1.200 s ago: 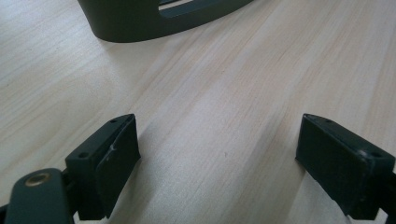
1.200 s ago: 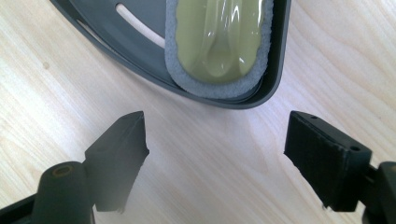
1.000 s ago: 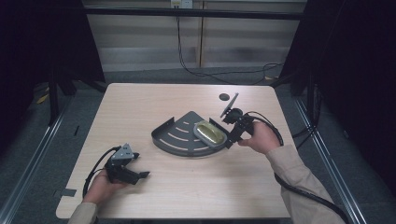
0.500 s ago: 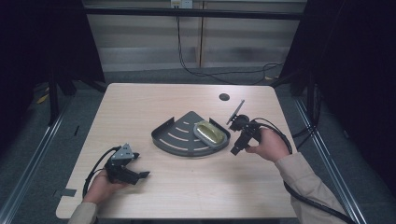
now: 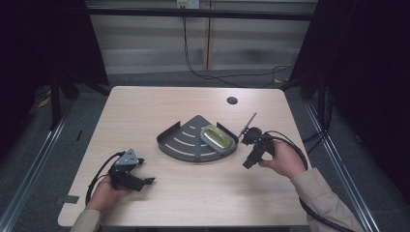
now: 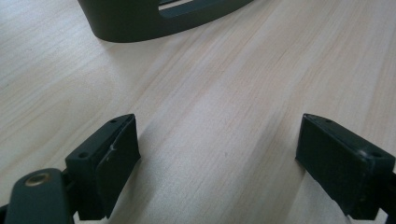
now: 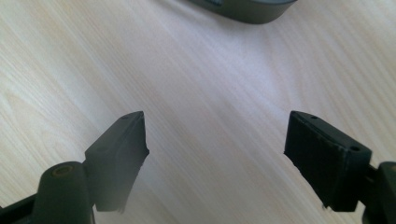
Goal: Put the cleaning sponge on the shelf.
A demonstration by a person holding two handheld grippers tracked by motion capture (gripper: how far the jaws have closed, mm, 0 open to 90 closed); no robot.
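A pale wooden table (image 5: pixel 159 106) with rounded corners carries everything; a small dark round hole (image 5: pixel 232 100) sits in its far right part.

Near the table's middle lies a dark grey corner tray (image 5: pixel 181 140), shaped like a quarter circle: two straight walls meet in a point at the far side, and a curved wall faces the person. Its floor is cut with several curved slots, and its low rim runs all the way round. In the left gripper view the tray's curved wall (image 6: pixel 135 23) shows at the top edge, matt and smooth, with a slot opening above it; in the right gripper view a bit of the same dark wall (image 7: pixel 247 9) crosses the top.

In the tray's right part, close against the straight wall there, lies a yellowish oval object (image 5: pixel 216 137), glossy, with a lighter patch on top.

The right gripper (image 5: pixel 247 163) hovers just right of the tray, apart from it, its jaws spread wide over bare wood with nothing between them (image 7: pixel 215 154). The left gripper (image 5: pixel 149 181) rests near the front left of the table, well apart from the tray, its jaws likewise spread and empty (image 6: pixel 217 158).
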